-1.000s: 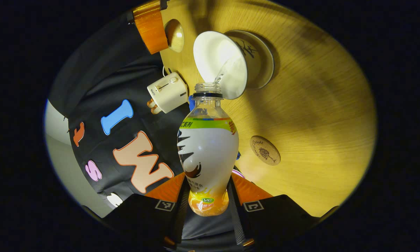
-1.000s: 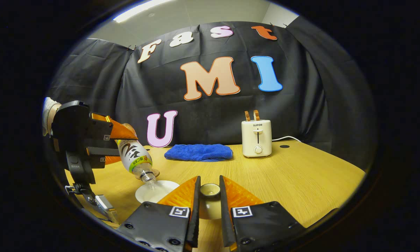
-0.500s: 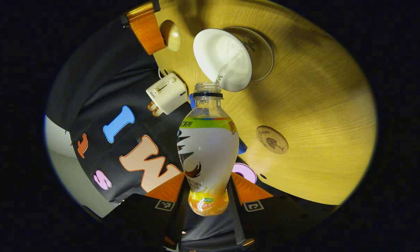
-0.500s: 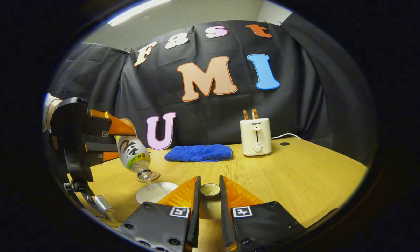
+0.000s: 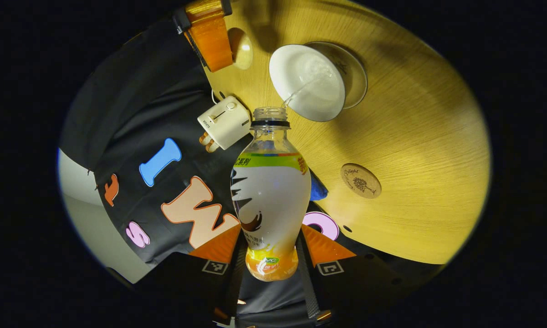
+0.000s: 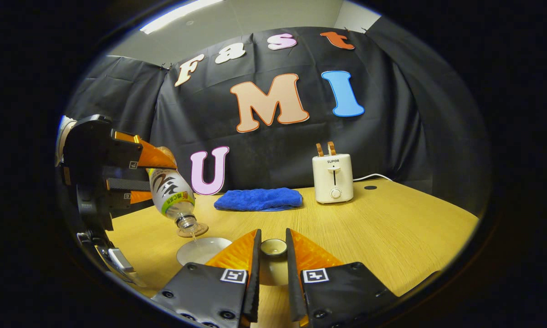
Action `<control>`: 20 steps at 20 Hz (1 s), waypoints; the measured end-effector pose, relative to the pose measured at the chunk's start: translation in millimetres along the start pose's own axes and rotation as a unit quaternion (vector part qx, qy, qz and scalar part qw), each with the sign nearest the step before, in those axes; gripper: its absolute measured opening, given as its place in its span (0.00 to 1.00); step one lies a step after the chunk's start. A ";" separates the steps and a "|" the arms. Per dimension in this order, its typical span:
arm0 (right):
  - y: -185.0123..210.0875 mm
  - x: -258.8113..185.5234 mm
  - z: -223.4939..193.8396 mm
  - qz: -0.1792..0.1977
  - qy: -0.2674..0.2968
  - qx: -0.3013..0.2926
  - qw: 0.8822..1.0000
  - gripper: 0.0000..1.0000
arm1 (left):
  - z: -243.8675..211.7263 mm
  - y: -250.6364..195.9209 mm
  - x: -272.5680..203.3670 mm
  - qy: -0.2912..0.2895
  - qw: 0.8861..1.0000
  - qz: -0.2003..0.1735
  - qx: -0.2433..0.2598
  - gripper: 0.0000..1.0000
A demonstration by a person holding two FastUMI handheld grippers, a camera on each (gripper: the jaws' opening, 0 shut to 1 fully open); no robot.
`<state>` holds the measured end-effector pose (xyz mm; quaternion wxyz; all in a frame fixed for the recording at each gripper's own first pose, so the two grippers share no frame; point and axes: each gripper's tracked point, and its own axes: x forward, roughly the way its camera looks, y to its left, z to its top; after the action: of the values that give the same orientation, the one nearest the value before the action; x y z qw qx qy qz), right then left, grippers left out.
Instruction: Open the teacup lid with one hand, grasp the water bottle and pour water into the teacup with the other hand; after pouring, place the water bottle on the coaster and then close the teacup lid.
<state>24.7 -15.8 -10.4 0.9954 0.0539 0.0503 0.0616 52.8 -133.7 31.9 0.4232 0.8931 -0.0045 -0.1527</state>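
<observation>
In the left gripper view we see the left tongs (image 5: 270,255) clamped on the base of the water bottle (image 5: 270,200), which tips mouth-down; a thin stream runs from its mouth into the white teacup (image 5: 307,84) at one o'clock; the coaster (image 5: 360,181) lies on the bench (image 5: 414,136) at three o'clock; in the right gripper view the right tongs (image 6: 272,262) are clamped on the teacup lid (image 6: 273,248), held above the bench; a blue towel (image 6: 258,198) and a toaster (image 6: 333,177) sit at twelve o'clock.
</observation>
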 end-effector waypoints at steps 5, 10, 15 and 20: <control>1.2 -0.2 -0.5 -0.001 -0.001 -0.005 1.000 0.31 | 3.5 -19.4 6.8 -0.004 1.000 -0.014 -0.001 0.57; 1.4 -0.2 -0.1 -0.001 -0.001 -0.007 1.000 0.32 | 7.8 -33.6 12.6 -0.013 0.999 -0.026 -0.024 0.55; 1.8 -0.4 -0.5 0.001 -0.001 -0.006 1.000 0.32 | 15.7 -50.0 12.1 -0.031 0.994 -0.049 -0.098 0.55; 2.5 -0.7 -0.4 0.000 -0.002 -0.011 1.000 0.30 | 20.8 -61.5 5.3 -0.050 0.974 -0.057 -0.213 0.55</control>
<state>23.7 -13.3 -10.5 0.9960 0.0435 0.0479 0.0620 44.7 -110.6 -28.5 0.5934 0.7725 0.0582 -0.2184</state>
